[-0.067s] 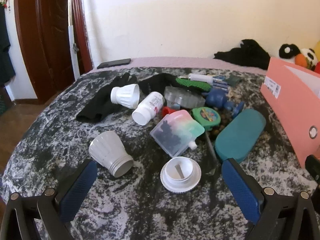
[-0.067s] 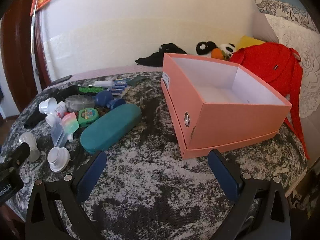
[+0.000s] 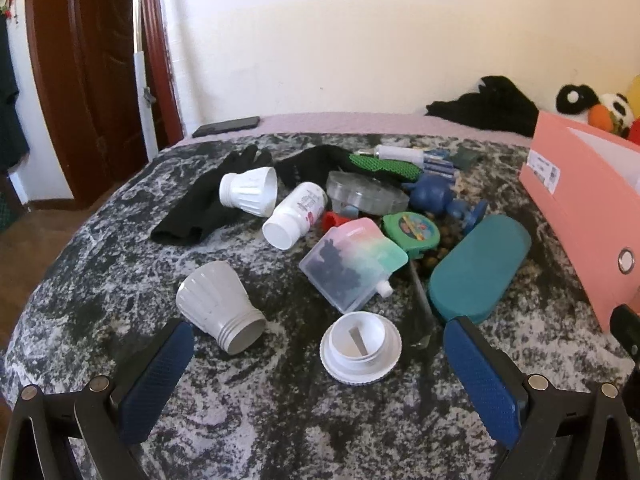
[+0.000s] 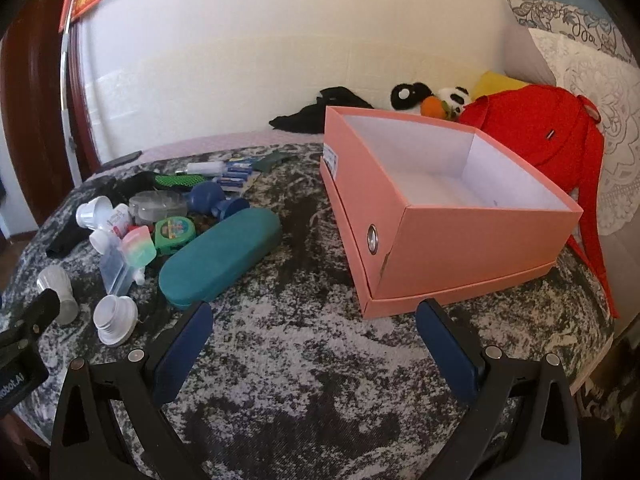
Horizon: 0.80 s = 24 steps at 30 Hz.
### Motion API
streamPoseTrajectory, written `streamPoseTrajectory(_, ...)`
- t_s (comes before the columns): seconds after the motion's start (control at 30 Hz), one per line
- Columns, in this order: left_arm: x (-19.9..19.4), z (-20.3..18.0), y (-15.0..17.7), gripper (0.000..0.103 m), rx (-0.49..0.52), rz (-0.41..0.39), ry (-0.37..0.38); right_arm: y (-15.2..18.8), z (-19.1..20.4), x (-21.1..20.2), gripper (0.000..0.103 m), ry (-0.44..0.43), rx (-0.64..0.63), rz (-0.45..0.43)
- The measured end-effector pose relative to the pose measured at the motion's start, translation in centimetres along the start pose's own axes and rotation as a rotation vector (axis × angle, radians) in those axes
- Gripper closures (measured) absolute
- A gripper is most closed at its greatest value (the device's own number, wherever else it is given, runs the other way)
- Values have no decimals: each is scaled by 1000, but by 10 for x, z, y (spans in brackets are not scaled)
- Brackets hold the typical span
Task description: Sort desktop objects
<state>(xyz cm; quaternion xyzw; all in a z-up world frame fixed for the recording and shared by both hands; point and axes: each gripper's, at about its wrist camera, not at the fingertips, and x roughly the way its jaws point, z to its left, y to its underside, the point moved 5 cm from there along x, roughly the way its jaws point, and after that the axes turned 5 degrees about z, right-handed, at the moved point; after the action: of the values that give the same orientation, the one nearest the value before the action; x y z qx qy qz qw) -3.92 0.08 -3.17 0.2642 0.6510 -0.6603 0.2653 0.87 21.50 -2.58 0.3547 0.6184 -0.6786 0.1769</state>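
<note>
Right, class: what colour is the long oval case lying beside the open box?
Teal green. The case shows best in the right wrist view, left of the pink box.

White cap (image 3: 360, 347) between spread fingers (image 3: 478, 376)

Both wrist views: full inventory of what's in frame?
pink box: 1, open, nothing visible inside, right side
teal case: 1, beside box
pouch: 1, pastel, centre pile
white bottle: 1, lying down
white cups: 2, on their sides
white lid: 1, nearest left gripper
green tape measure: 1, mid-pile
black glove: 1, far left
left gripper: open, empty
right gripper: open, empty
</note>
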Motion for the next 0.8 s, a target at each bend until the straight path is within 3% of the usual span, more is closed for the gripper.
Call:
streamPoseTrajectory(0.27, 1, -4, 2, 0, 32, -9, -12, 2, 3, 4, 0, -1, -16, 39)
streamPoseTrajectory(0.8, 2, -11, 0, 0, 49, -9, -22, -2, -4, -1, 0, 14, 3, 7)
